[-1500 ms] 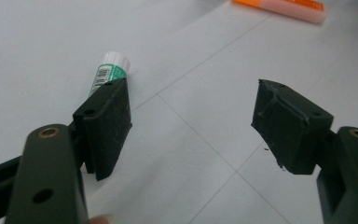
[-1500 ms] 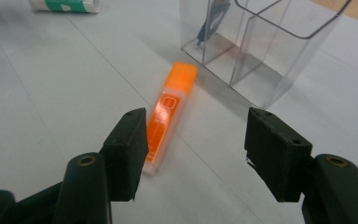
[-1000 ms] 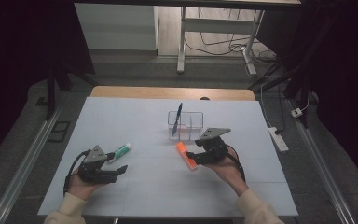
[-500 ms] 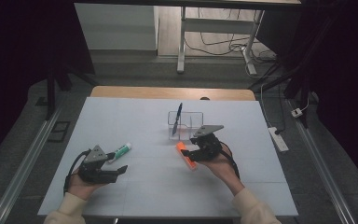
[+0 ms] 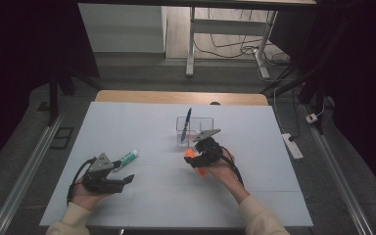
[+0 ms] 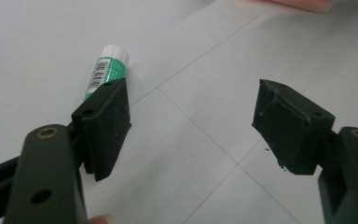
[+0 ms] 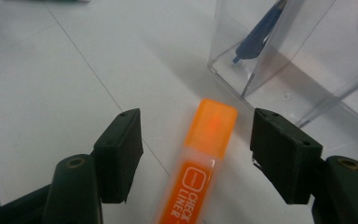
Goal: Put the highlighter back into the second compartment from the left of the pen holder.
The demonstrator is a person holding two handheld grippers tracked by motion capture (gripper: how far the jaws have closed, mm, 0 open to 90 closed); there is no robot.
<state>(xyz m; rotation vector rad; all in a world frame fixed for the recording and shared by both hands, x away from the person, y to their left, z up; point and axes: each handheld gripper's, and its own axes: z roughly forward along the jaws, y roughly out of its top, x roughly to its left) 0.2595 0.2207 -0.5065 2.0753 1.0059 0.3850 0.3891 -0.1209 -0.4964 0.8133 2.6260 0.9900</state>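
**Orange highlighter lying between the wide jaws of the right gripper**

The orange highlighter [image 7: 200, 158] is lying flat on the white table [image 5: 142, 122], just in front of the clear plastic box [image 7: 303, 70] and near that box's left front corner, with its cap end pointing toward the box. The right gripper [image 7: 196, 154] is hanging low over the highlighter, its jaws standing apart on either side of the barrel; they have just been opening a little wider, and neither pad is pressing on the highlighter. In the high view the right gripper [image 5: 203, 156] is sitting just in front of the box [image 5: 196, 128], partly covering the highlighter [image 5: 190, 153].

Inside the box a blue pen [image 5: 187, 120] is leaning upright against a wall.

Well to the left of the box, the green glue stick [image 6: 105, 72] is lying on the table, white cap pointing away. The left gripper [image 6: 191, 130] is resting just in front of the glue stick, its jaws spread wide with bare table between them.
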